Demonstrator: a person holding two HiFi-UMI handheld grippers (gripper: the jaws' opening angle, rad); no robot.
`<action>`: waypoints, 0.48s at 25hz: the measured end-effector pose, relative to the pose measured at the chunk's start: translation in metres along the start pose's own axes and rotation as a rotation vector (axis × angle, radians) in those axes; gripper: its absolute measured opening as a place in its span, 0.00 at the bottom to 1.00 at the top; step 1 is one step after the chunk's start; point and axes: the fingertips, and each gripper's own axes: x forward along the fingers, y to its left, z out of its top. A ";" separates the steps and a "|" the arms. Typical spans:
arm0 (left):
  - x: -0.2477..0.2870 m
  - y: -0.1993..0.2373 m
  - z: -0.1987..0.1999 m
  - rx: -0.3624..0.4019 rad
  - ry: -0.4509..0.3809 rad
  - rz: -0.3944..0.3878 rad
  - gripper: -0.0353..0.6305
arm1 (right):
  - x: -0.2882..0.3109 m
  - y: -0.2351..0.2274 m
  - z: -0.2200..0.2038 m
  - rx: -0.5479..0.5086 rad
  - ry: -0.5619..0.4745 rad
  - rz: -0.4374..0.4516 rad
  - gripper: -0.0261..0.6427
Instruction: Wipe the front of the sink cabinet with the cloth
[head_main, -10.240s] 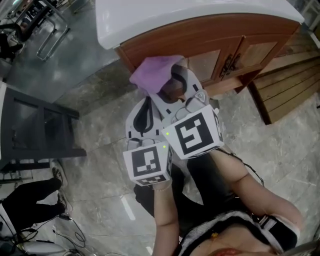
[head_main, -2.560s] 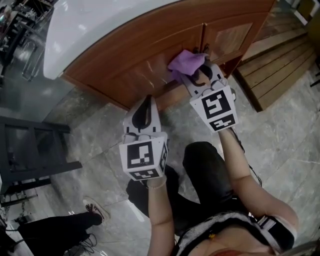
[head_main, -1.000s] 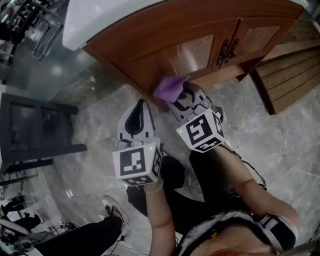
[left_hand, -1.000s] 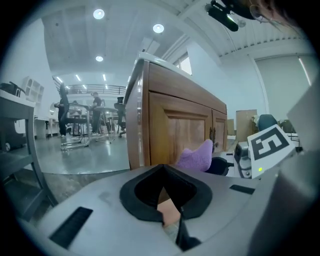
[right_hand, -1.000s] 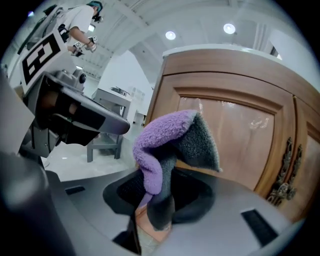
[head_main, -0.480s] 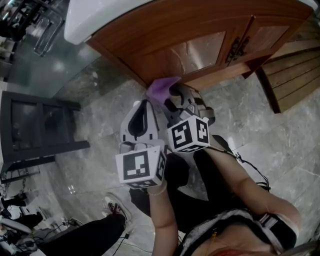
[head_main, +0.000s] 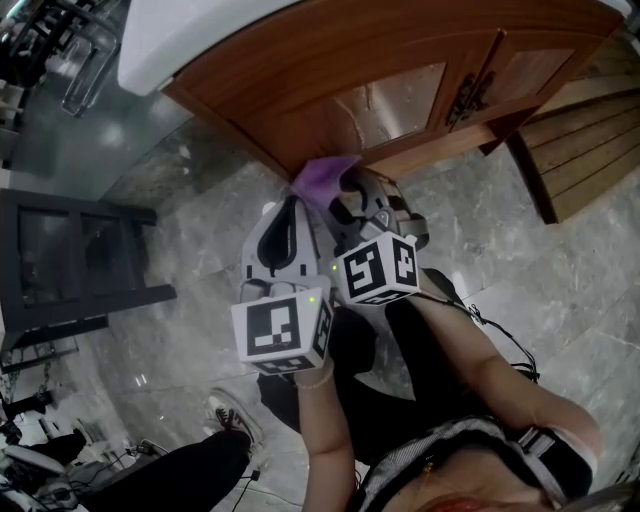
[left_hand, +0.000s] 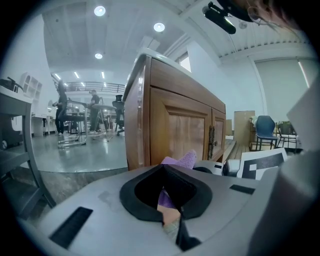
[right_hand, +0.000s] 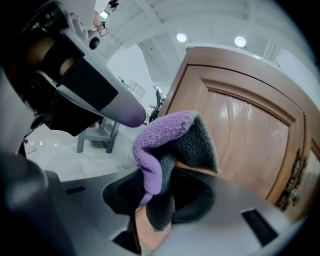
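Observation:
The wooden sink cabinet (head_main: 380, 70) stands under a white sink top (head_main: 190, 30); its panelled door (right_hand: 245, 135) fills the right gripper view. My right gripper (head_main: 340, 195) is shut on a purple and grey cloth (head_main: 325, 178), which sits at the cabinet's lower left edge near the floor. In the right gripper view the cloth (right_hand: 167, 145) bulges out of the jaws, just short of the door. My left gripper (head_main: 290, 212) hangs beside the right one, shut and holding nothing. The left gripper view shows the cabinet (left_hand: 175, 125) ahead, with the cloth (left_hand: 181, 161) peeking past my left gripper (left_hand: 164, 169).
A dark metal frame (head_main: 80, 260) stands on the marble floor at the left. Wooden planks (head_main: 590, 150) lie to the right of the cabinet. Another person's shoe (head_main: 228, 418) and leg are at the bottom left. Metal door handles (head_main: 468, 88) sit between the two doors.
The right gripper with the cloth came down and left off the door panel to the cabinet's lower left edge, ending close beside the left gripper. The left gripper barely moved.

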 end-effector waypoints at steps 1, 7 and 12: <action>0.000 -0.001 0.000 0.001 0.000 -0.001 0.05 | 0.000 -0.001 -0.001 -0.002 0.003 -0.002 0.31; 0.000 -0.004 0.000 0.004 -0.002 -0.001 0.05 | -0.004 -0.014 -0.011 0.005 0.027 -0.029 0.31; 0.005 -0.012 -0.002 0.013 0.011 -0.017 0.05 | -0.007 -0.033 -0.020 0.035 0.046 -0.048 0.31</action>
